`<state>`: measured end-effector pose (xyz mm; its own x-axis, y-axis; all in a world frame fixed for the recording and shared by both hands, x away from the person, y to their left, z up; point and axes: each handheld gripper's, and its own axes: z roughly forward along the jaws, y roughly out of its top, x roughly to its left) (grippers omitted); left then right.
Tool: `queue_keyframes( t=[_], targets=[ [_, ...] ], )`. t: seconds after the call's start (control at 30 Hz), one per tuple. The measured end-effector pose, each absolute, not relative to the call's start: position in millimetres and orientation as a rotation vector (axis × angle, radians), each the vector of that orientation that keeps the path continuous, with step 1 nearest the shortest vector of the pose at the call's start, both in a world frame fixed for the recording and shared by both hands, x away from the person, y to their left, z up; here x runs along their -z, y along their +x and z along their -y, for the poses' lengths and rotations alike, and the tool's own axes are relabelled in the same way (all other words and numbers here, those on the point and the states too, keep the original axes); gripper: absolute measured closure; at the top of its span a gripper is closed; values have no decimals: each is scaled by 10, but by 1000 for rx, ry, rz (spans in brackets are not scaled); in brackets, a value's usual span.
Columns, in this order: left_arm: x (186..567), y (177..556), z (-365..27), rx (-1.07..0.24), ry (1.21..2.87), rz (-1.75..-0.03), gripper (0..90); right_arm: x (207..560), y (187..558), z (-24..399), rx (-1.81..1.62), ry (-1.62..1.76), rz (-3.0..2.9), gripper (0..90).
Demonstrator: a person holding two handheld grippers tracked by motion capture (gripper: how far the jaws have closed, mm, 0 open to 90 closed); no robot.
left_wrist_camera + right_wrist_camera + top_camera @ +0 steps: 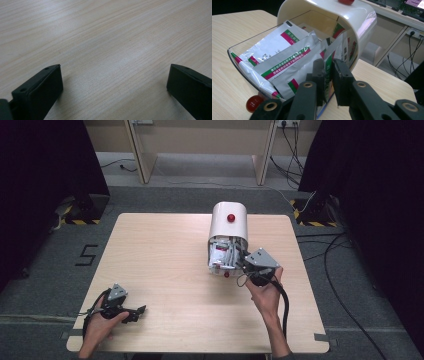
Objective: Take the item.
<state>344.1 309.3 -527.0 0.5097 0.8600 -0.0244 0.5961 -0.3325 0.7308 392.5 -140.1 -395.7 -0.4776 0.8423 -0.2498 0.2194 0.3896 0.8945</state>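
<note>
A cream, round-topped plastic bin with a red knob (228,222) lies at the far right-centre of the pale wooden desk (165,270), its clear hinged drawer (235,53) open and holding silver foil sachets banded red and green. The right gripper (327,75) has its jaws clamped on one upright sachet (328,65). The left gripper (131,313) rests near the front-left corner, jaws wide apart over bare wood.

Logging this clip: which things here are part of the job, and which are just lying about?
In the job: right gripper, shut on a sachet; other sachets; white box with its clear tray.

Lying about: left gripper, open and idle on the table; floor cables.
</note>
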Motion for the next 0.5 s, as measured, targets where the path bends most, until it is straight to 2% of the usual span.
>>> queue_keyframes(
  t=[0.5],
  targets=[
    [5270, 3439, -3094, -485, 2054, -1189, 0, 3800, 3630, 1428, -1145, 805, -1909, 858]
  ],
)
